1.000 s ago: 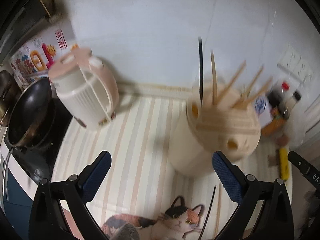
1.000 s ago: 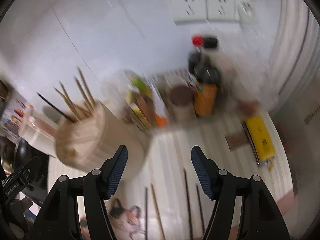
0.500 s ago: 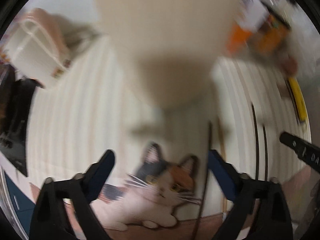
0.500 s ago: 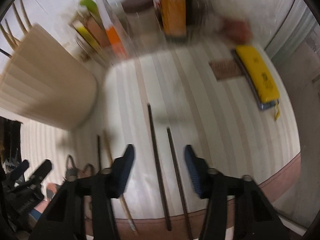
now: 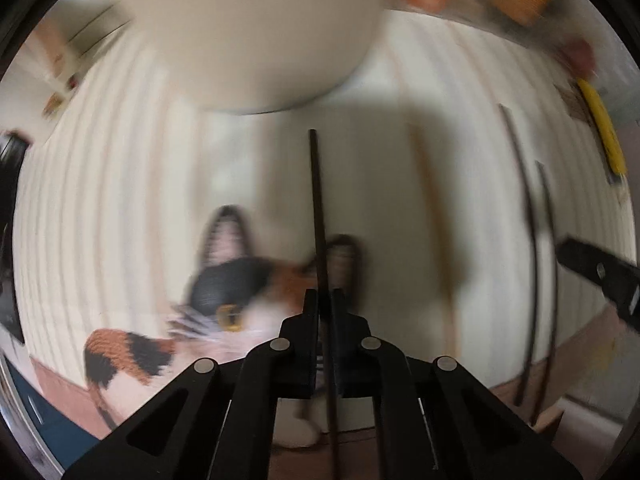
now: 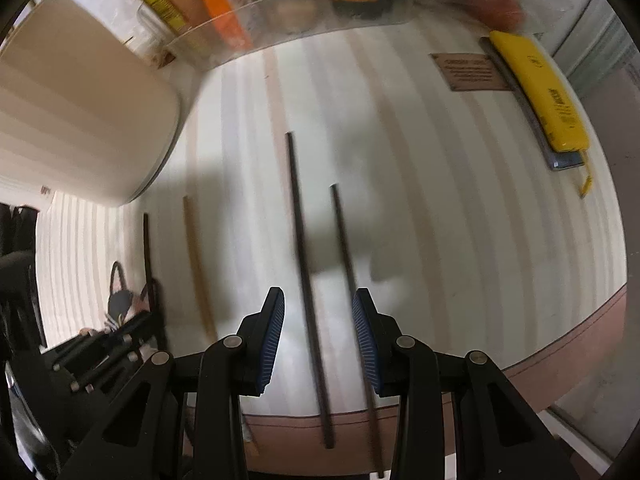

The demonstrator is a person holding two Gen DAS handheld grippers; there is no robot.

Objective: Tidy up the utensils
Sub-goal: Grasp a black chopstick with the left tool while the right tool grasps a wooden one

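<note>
Now both hand-held grippers worked the chopsticks.
Left hand-held gripper (image 5: 325,304) clenched a black chopstick (image 5: 318,208); right hand-held gripper (image 6: 319,320) (closing, lower centre) straddled two dark chopsticks (image 6: 304,280) untouched.

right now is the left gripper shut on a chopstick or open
Shut on it: the left gripper has its jaws pressed together around the black chopstick.

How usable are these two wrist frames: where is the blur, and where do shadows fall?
Left wrist view: heavy motion blur smears the cat print and the beige holder; only the left gripper and its pinched black chopstick stay fairly sharp. Right wrist view: clearer, with mild blur on the two dark chopsticks between the closing right gripper, whose shadow falls across them; fisheye bends the mat's stripes.
</note>
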